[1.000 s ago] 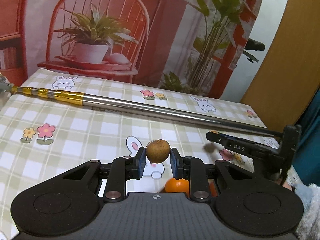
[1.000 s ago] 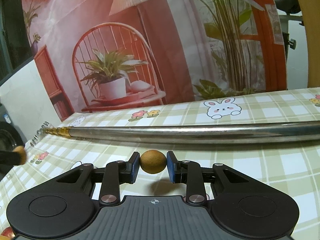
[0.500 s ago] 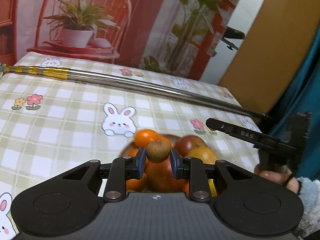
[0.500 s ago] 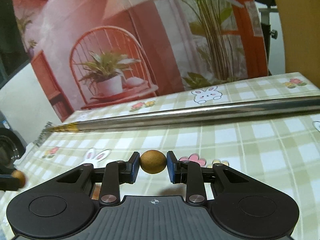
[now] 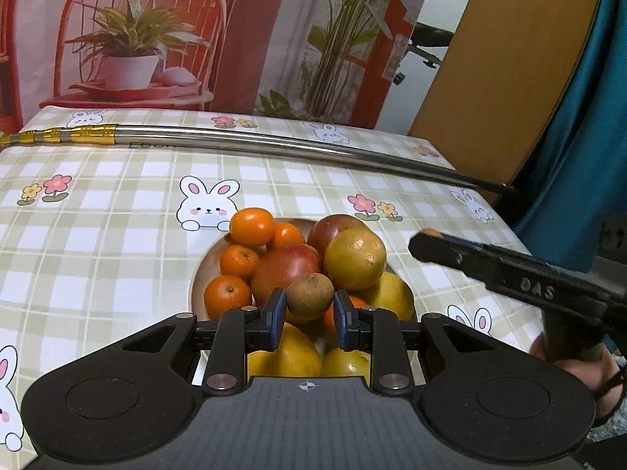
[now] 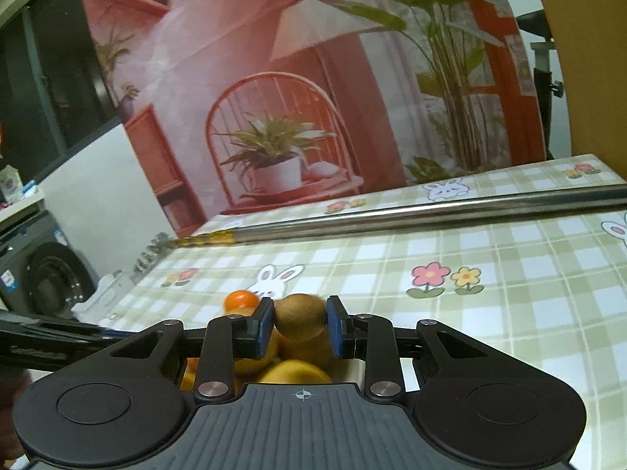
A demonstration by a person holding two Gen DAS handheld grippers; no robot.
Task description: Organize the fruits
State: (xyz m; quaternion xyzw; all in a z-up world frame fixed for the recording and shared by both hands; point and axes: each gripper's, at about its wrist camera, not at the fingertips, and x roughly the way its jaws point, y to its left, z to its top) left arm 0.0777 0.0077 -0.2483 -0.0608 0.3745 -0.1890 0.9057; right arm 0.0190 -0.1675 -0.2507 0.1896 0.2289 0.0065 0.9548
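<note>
My left gripper (image 5: 309, 313) is shut on a small brown round fruit (image 5: 309, 295) and holds it just above a bowl (image 5: 196, 286) heaped with oranges (image 5: 251, 226), red apples (image 5: 285, 270) and yellow fruits (image 5: 354, 258). My right gripper (image 6: 300, 327) is shut on a similar brown fruit (image 6: 300, 315) over the same pile, with an orange (image 6: 240, 299) and yellow fruit (image 6: 294, 372) showing below it. The right gripper also shows in the left wrist view (image 5: 509, 270), at the bowl's right.
A long metal pole (image 5: 274, 145) with a gold end lies across the far side of the checked tablecloth (image 5: 98, 235). A printed backdrop stands behind the table. A washing machine (image 6: 51, 282) is off the table's left edge.
Both grippers have moved back over the fruit bowl, each still holding its brown fruit. The bowl and its pile have come fully into the left wrist view.
</note>
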